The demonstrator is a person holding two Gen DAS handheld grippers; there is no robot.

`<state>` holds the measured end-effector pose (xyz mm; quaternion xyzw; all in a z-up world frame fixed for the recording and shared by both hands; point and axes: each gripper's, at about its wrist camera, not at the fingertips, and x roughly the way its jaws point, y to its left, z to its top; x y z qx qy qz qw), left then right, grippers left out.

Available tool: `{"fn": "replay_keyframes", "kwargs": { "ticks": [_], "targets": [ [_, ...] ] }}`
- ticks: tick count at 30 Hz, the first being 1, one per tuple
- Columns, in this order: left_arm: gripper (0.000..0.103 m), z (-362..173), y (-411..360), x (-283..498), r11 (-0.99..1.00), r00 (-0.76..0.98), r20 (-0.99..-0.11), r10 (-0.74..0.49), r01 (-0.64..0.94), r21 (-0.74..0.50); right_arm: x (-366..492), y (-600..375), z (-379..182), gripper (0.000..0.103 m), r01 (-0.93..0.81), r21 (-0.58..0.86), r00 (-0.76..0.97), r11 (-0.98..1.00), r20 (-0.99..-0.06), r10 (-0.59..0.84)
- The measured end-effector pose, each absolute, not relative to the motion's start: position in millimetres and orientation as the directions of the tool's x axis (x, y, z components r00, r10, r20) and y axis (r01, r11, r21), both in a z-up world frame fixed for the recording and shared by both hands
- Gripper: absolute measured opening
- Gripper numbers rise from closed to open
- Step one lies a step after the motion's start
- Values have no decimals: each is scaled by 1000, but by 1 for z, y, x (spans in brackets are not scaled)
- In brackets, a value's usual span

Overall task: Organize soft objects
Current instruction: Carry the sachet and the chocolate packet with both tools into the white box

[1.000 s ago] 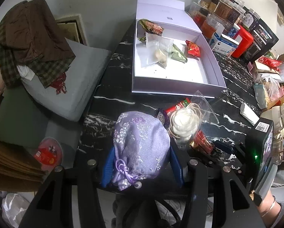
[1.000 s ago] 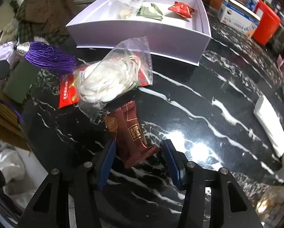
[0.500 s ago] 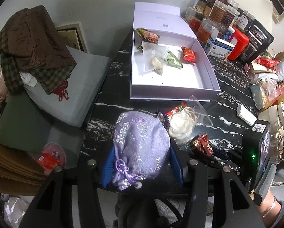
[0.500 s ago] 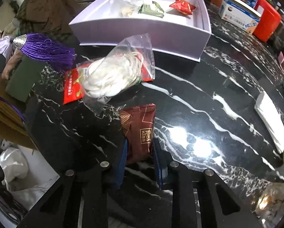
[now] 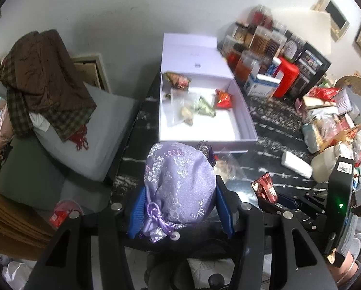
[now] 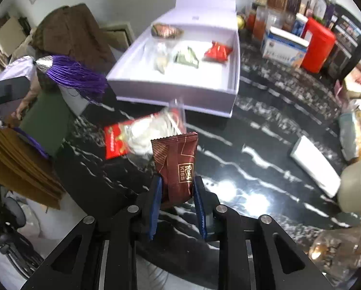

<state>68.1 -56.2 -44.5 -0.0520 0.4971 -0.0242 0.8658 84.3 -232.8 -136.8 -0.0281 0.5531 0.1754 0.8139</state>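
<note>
Here, both grippers are loaded and held above the black marble table (image 6: 265, 145). The left gripper (image 5: 180, 207) has its blue pads pressed against the sides of a lilac embroidered pouch (image 5: 178, 186), which bulges up between them with its knotted drawstring hanging toward the camera. A purple tassel (image 6: 76, 77) with a silver cap, seen from the right wrist view, juts out beside that pouch.

The right gripper (image 6: 178, 203) is pinched tight on the lower end of a brown snack packet (image 6: 178, 162), which stands upright between the pads, clear of the tabletop. The same packet shows at the right of the left wrist view, held up off the marble.

Behind the packet, on the table, a clear bag of white items (image 6: 151, 133) lies over a red packet (image 6: 112, 140). Just beyond them stands the open white box (image 6: 180, 94), lid folded back. Inside lie a red snack packet (image 6: 217, 52), a green packet (image 6: 186, 59), a clear bag (image 6: 161, 58) and a dark patterned packet (image 6: 165, 30) at the far end. A folded white cloth (image 6: 315, 166) rests well to the right on the marble. Jars and a red canister (image 6: 318, 46) crowd the far edge, with a blue and white carton (image 6: 284, 46) just beside the canister.
</note>
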Motion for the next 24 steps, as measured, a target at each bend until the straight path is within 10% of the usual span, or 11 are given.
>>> {"fn": "replay_keyframes", "kwargs": {
  "ticks": [24],
  "targets": [
    [51, 70, -84, 90, 988, 700, -698, -152, 124, -90, 115, -246, 28, 26, -367, 108, 589, 924, -742, 321]
  ]
}}
